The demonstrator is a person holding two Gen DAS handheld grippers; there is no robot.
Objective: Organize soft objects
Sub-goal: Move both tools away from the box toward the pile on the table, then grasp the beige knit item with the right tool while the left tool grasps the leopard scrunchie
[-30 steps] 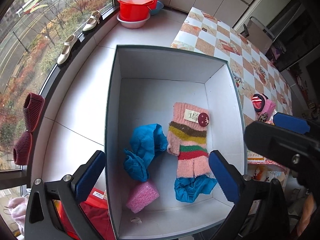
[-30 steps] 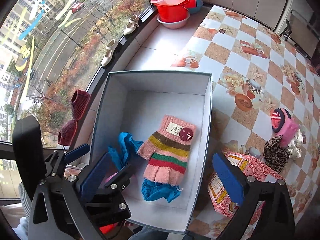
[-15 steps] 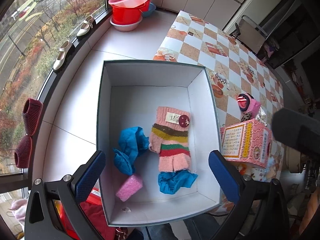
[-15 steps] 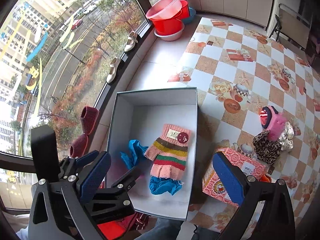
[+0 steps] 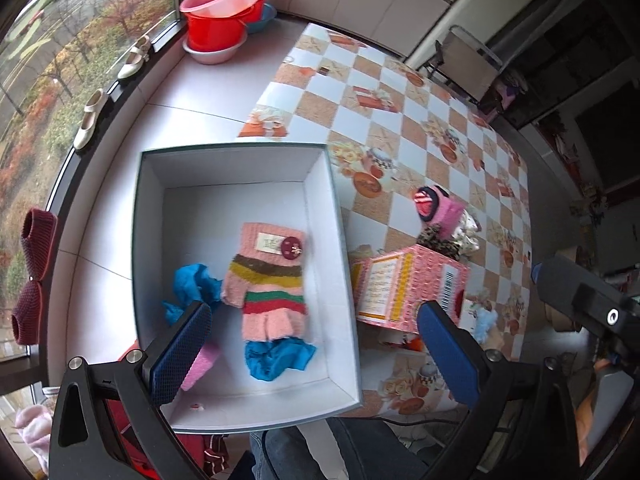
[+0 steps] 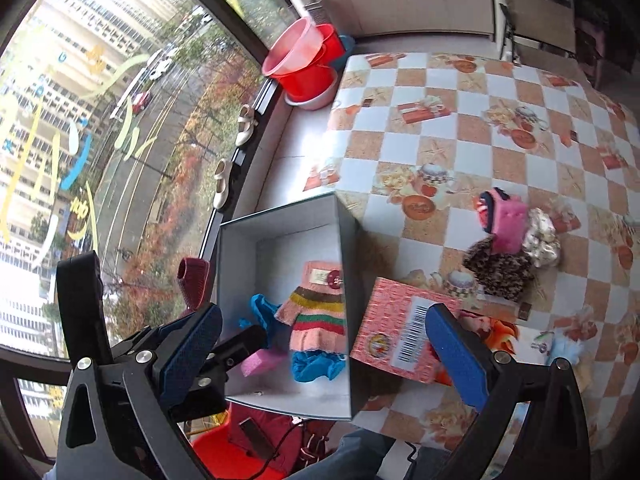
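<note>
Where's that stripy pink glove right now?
In both views the striped glove lies flat inside the white box, between two blue cloths.

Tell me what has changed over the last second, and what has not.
Both tongs pulled up and back from the white box, so it looks smaller and more of the checked table shows. The left tongs and right tongs stayed open and empty; nothing was gripped or let go. The striped glove, blue cloths and pink sponge lie in the box as before; the soft pile stays on the table.
</note>
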